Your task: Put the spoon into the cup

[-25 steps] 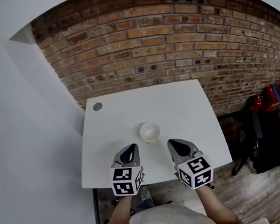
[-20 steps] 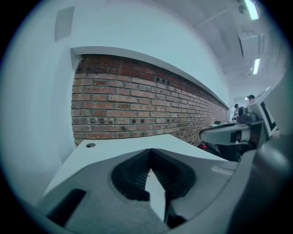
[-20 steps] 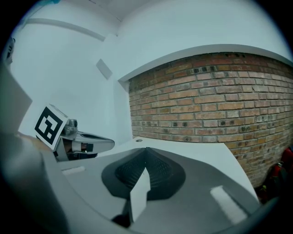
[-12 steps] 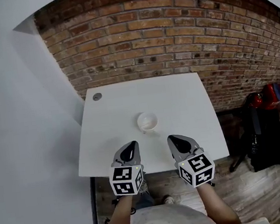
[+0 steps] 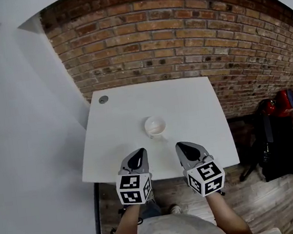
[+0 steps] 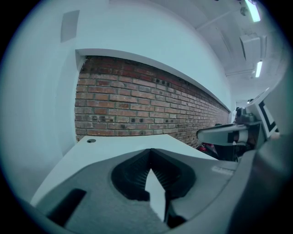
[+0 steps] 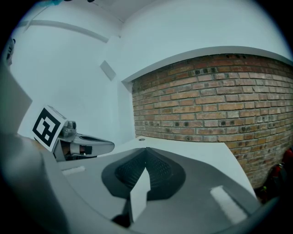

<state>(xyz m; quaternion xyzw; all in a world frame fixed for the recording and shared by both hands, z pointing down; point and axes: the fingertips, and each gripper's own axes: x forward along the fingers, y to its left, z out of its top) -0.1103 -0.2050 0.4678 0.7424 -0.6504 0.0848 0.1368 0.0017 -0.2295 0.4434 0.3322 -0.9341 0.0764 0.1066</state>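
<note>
change since a second ago: both grippers have drawn back from the cup toward the near edge of the table, so the gap between their tips and the cup is now wider. judged meaning: either the placing is over or it has not begun. no spoon is visible on the table, and whether one lies inside the cup cannot be told at this size.

left of frame: small round grey grommet at the table's far left corner.
lower left of centre: left gripper, jaws pressed together at the tips, nothing between them.
centre: white cup, upright, standing apart from both grippers.
lower right of centre: right gripper, jaws likewise closed tip to tip, holding nothing.
far right: red and black bags on the wooden floor, apart from the table.

writing: none legible. marker cubes carry black-and-white square patterns only. no brand or label seen on the cup.
</note>
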